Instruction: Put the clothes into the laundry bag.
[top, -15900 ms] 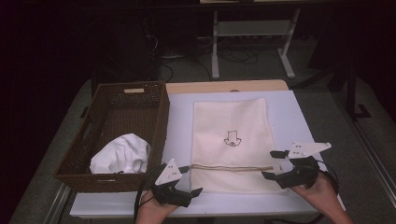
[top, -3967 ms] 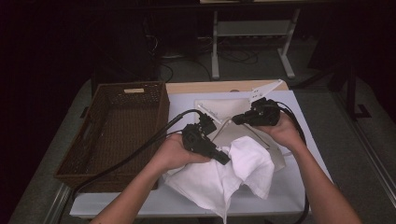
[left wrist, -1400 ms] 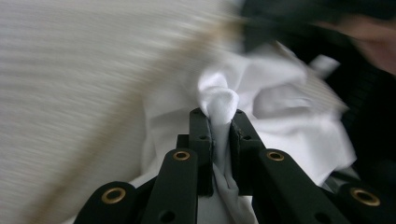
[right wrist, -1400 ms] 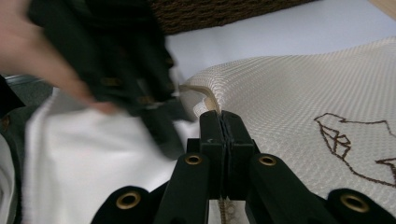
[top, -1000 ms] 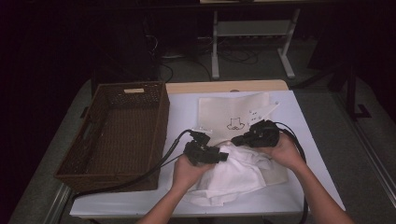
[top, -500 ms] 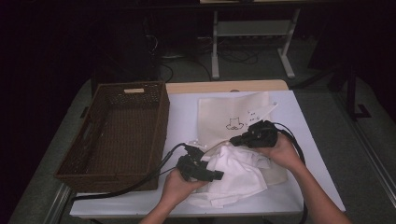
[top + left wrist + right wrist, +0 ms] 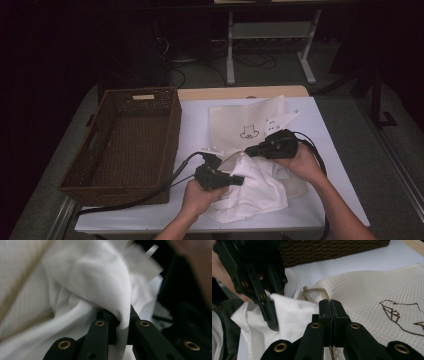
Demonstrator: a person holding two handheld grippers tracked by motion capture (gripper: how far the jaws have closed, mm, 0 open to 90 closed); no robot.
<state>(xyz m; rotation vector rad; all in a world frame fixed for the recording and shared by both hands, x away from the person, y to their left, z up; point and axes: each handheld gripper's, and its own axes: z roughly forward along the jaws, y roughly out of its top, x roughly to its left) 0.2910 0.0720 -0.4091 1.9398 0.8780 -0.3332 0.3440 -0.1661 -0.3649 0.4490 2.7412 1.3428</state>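
Observation:
A crumpled white cloth (image 7: 260, 192) lies at the front of the table, partly inside the mouth of a cream mesh bag (image 7: 245, 120) that has a small line drawing on it. My left gripper (image 7: 239, 180) comes at the cloth from the left. Its jaws have just closed, and in the left gripper view they pinch a fold of the white cloth (image 7: 100, 277) between the tips of the left gripper (image 7: 122, 316). My right gripper (image 7: 248, 150) is shut on the bag's corded rim. In the right gripper view the right gripper (image 7: 331, 302) holds that rim beside the cloth (image 7: 289, 312) and the mesh bag (image 7: 367, 287).
An empty brown wicker basket (image 7: 125, 140) stands on the left of the white table (image 7: 330, 150), close to my left hand, and its wall (image 7: 324, 250) shows behind the bag. Both cables trail off the near edge. A wooden strip edges the table's far side.
My left gripper has shifted slightly toward the near edge and its jaws have closed on a fold of the white cloth. The right gripper has kept still on the bag's rim.

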